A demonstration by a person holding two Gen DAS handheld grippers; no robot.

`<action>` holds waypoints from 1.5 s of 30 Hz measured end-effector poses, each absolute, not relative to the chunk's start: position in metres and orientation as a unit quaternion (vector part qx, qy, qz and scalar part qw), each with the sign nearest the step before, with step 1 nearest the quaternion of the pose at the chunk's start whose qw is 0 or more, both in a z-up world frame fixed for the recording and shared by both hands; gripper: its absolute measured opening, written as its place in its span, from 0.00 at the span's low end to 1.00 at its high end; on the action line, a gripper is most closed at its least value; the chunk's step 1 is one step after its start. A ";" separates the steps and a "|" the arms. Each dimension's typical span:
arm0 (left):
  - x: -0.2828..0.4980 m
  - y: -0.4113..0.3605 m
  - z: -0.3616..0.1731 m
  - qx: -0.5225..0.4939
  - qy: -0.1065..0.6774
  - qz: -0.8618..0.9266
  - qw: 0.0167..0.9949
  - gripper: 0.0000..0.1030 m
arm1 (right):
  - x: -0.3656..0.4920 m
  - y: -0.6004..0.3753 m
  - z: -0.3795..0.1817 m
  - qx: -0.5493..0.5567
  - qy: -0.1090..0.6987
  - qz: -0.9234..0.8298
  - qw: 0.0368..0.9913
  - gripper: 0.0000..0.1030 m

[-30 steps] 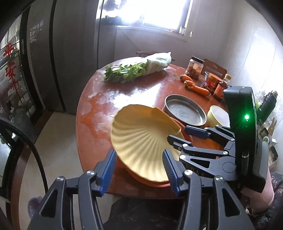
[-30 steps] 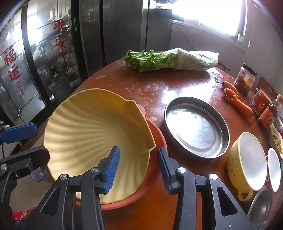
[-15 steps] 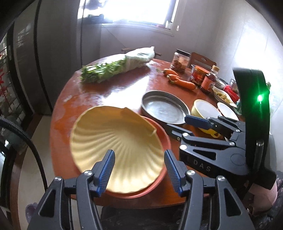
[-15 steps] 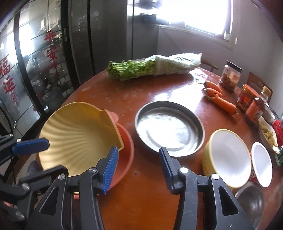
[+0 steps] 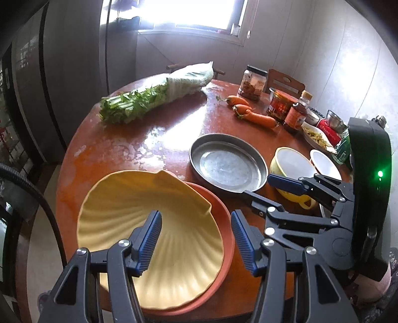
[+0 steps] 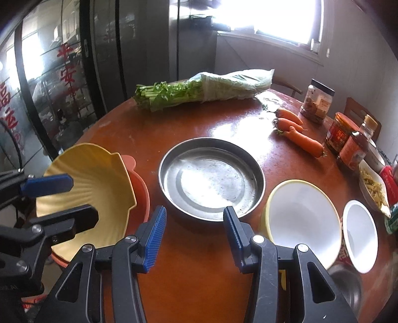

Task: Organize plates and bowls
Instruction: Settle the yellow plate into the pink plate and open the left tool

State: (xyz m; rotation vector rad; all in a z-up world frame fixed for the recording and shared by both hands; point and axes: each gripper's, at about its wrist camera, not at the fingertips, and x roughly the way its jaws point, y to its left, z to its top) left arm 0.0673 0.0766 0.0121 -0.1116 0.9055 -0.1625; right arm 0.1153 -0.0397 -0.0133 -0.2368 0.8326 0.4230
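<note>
A round red-brown table (image 6: 199, 261) with a glossy, patchy top fills the middle of both views. At the far left stands a dark glass door (image 6: 37, 99) with red characters on it, then grey cabinet fronts, and a bright window (image 5: 199, 12) sits behind the table with pale walls to the right.

At the table's left near edge a yellow shell-shaped plate (image 5: 149, 236) with fine ribs and a notched rim lies inside an orange plate (image 5: 226, 238), its left side overhanging that plate. The left gripper (image 5: 196, 241) hovers over this pair with its blue pads spread wide and nothing between them. Behind, a bundle of leafy greens (image 6: 199, 89) lies half wrapped in thin plastic.

To the right of the stack a shallow steel pan (image 6: 211, 179) rests flat near the table's centre, dull and scuffed inside. The right gripper (image 6: 194, 241) hangs just in front of the pan, its jaws also wide apart and empty.

Further right is a yellow bowl (image 6: 301, 216) with a white inside, and just beside it a smaller white bowl (image 6: 360, 236). Three carrots (image 6: 296, 129) lie beyond them, then a clear jar (image 6: 317, 101), a red-labelled jar (image 6: 340, 136) and a brown bottle (image 6: 355, 146) along the right edge.
</note>
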 end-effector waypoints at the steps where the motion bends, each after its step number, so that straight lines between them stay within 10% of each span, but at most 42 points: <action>1: 0.070 0.076 0.010 -0.055 0.441 -0.080 0.892 0.56 | 0.117 -0.038 -0.015 -0.118 0.402 0.205 0.885 0.47; 45: 0.108 0.064 0.012 -0.025 0.464 -0.132 0.876 0.55 | 0.091 -0.026 -0.038 -0.167 0.450 0.294 0.827 0.29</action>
